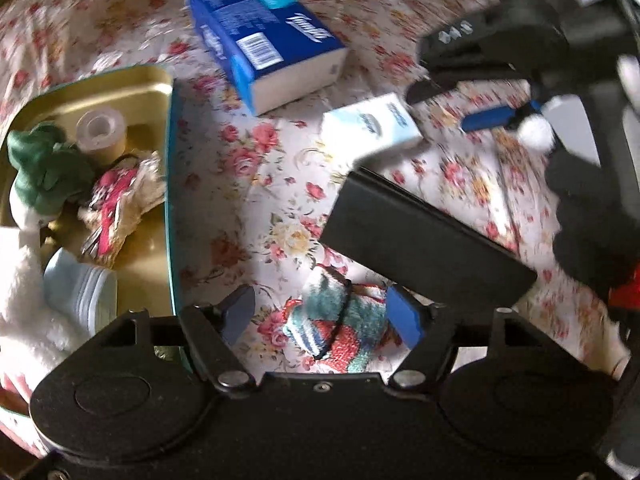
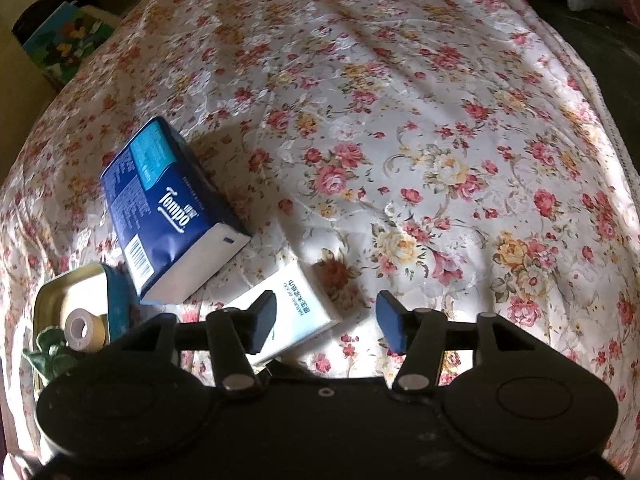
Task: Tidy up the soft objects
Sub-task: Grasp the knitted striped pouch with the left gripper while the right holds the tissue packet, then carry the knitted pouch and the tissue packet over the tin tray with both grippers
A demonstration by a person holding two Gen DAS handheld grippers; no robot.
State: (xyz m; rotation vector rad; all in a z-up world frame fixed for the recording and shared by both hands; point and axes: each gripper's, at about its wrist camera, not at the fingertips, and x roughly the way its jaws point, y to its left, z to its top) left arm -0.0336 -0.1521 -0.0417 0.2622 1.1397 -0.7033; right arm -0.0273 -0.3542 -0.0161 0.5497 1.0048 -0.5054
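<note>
a floral cloth (image 1: 280, 184) covers the surface under both of your hands, white with red and yellow roses.

from your left wrist, the left gripper (image 1: 320, 316) has its fingers (image 1: 406, 314) parted, nothing pressed between them; a small rolled striped towel (image 1: 340, 328) in teal, red and white lies on the cloth between and just below them. a long black block (image 1: 424, 240) slants across right above the right-hand finger, crowding that side. to the left stands a gold tin (image 1: 160, 92) with a teal rim, holding a green cloth (image 1: 44, 168), a tape roll (image 1: 98, 132), a red-patterned fabric piece (image 1: 116, 204) and a pale blue folded item (image 1: 82, 288). a blue tissue pack (image 1: 264, 40) and a white tissue packet (image 1: 370, 126) lie farther off, with your right gripper (image 1: 472, 80) blurred over the packet.

from your right wrist, the right gripper (image 2: 326, 322) is parted too, gripping nothing. the white tissue packet (image 2: 296, 300) sits under the left-hand finger (image 2: 262, 320), the blue tissue pack (image 2: 168, 204) leaning just beyond it, the gold tin (image 2: 52, 288) at the lower left.
</note>
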